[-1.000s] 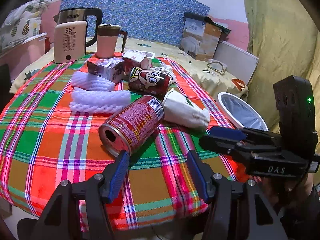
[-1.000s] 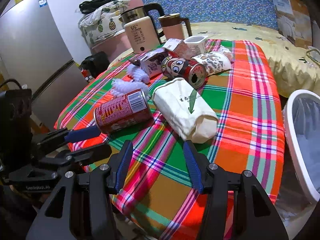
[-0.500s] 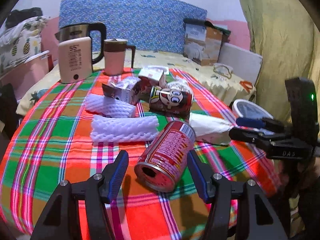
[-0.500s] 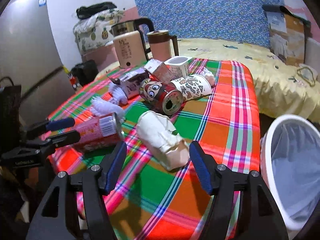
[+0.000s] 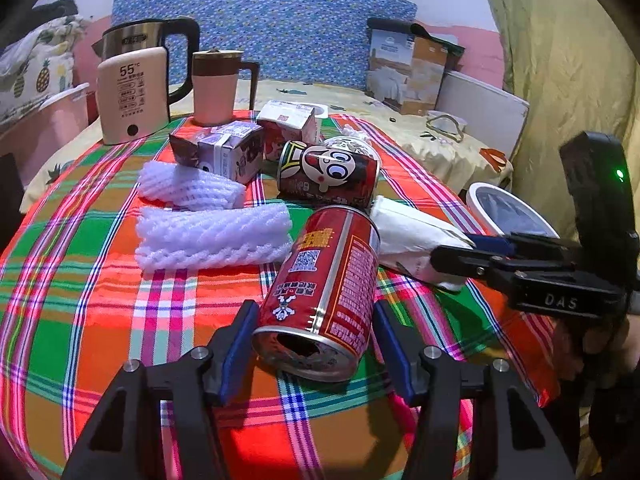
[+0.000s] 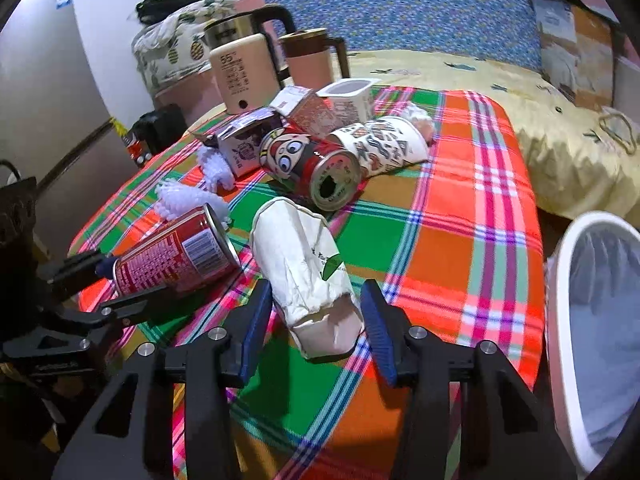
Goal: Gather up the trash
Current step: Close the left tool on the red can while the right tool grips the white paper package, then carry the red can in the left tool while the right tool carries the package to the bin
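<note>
A red drink can (image 5: pixel 332 276) lies on its side on the plaid tablecloth (image 5: pixel 100 280), its open end towards me. It sits between the fingers of my left gripper (image 5: pixel 314 344). The jaws are closing and the pads stand just off the can's sides. A crumpled white paper cup (image 6: pixel 304 264) lies between the fingers of my right gripper (image 6: pixel 316 320). Those jaws are closing too, with thin gaps still showing. The white trash bin (image 6: pixel 568 264) with its plastic liner stands off the table's right edge.
Behind lie a cartoon-face can (image 5: pixel 328 176), two white foam nets (image 5: pixel 212 236), small cartons (image 5: pixel 228 148), a patterned paper cup (image 6: pixel 384 144) and a yoghurt tub (image 6: pixel 352 96). A kettle (image 5: pixel 132 92) and pink mug (image 5: pixel 216 88) stand at the far edge. A bed lies beyond.
Both grippers moved forward. The red can now lies between the left fingers and the white cup between the right ones. The right jaws widened, then narrowed around the cup.
</note>
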`<state>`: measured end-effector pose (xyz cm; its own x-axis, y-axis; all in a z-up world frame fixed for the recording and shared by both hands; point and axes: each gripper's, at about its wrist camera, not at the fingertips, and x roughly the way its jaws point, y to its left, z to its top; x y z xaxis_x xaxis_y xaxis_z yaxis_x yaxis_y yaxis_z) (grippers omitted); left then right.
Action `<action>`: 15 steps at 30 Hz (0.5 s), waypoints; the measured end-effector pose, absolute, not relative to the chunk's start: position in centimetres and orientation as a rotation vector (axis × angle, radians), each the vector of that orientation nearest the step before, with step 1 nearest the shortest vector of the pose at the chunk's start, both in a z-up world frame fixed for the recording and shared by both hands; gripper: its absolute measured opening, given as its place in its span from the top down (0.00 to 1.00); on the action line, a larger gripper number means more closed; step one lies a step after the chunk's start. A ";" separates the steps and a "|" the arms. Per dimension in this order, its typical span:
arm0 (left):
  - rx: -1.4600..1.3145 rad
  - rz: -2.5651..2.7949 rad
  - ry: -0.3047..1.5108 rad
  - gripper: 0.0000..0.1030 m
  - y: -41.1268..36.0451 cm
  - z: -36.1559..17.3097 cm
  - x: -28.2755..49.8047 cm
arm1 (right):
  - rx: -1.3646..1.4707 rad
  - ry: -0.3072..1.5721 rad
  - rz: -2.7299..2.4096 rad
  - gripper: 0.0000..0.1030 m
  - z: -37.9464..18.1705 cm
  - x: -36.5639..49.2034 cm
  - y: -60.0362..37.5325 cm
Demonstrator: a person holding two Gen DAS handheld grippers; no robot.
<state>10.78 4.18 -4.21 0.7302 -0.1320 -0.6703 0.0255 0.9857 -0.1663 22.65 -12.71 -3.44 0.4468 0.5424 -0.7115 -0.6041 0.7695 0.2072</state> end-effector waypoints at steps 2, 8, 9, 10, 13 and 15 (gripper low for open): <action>-0.153 -0.076 0.746 0.46 3.9 -4.1 10.6 | -0.064 0.847 0.695 0.58 -3.3 22.1 -13.3; -0.165 -0.072 0.741 0.47 2.8 -3.5 10.5 | 0.017 0.828 0.657 0.67 -2.5 21.5 -15.3; -0.164 -0.076 0.740 0.47 2.5 -3.4 10.6 | 0.025 0.828 0.648 0.68 -2.5 21.4 -15.7; -0.164 -0.080 0.740 0.47 2.3 -3.3 10.6 | 0.034 0.827 0.637 0.68 -2.5 21.3 -16.1; -0.157 -0.092 0.731 0.47 1.3 -2.8 10.9 | 0.078 0.818 0.612 0.69 -2.2 21.2 -17.5; -0.153 -0.103 0.724 0.47 0.6 -2.4 11.0 | 0.097 0.806 0.593 0.69 -1.9 21.1 -18.4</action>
